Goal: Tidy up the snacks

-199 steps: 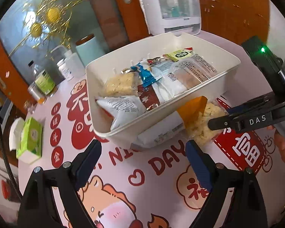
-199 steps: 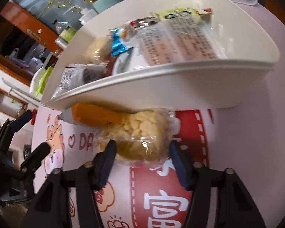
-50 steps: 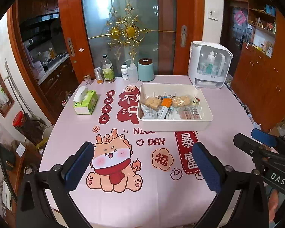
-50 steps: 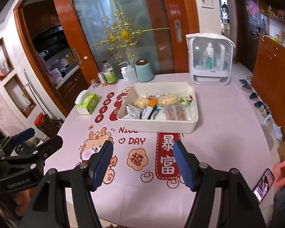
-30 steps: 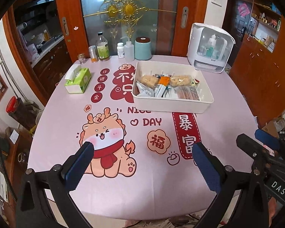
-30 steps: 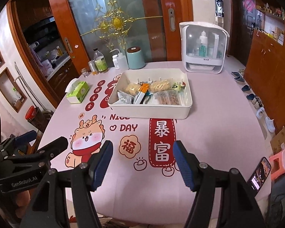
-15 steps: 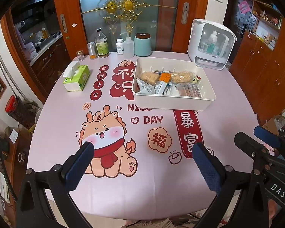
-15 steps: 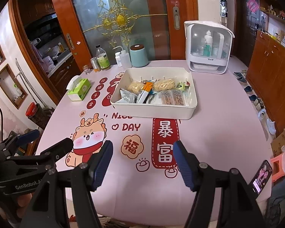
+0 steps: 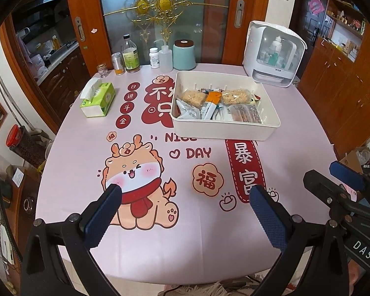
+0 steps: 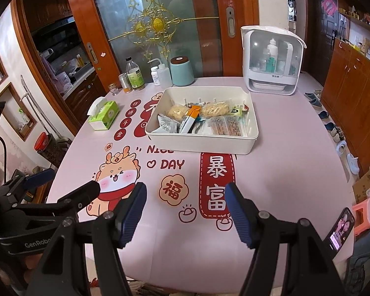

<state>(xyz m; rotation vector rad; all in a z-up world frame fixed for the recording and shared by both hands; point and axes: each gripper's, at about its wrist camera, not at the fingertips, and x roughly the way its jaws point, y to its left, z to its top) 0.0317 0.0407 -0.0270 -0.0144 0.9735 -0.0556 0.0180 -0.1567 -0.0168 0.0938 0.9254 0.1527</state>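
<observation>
"NICE DAY" on tablecloth (image 9: pixel 160 244)

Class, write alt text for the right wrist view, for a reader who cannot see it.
A white tray full of wrapped snacks sits mid-table on a pink cartoon tablecloth. The open, empty right gripper frames the foreground, the left gripper beside it; bottles and a green tissue box stand behind.
</observation>
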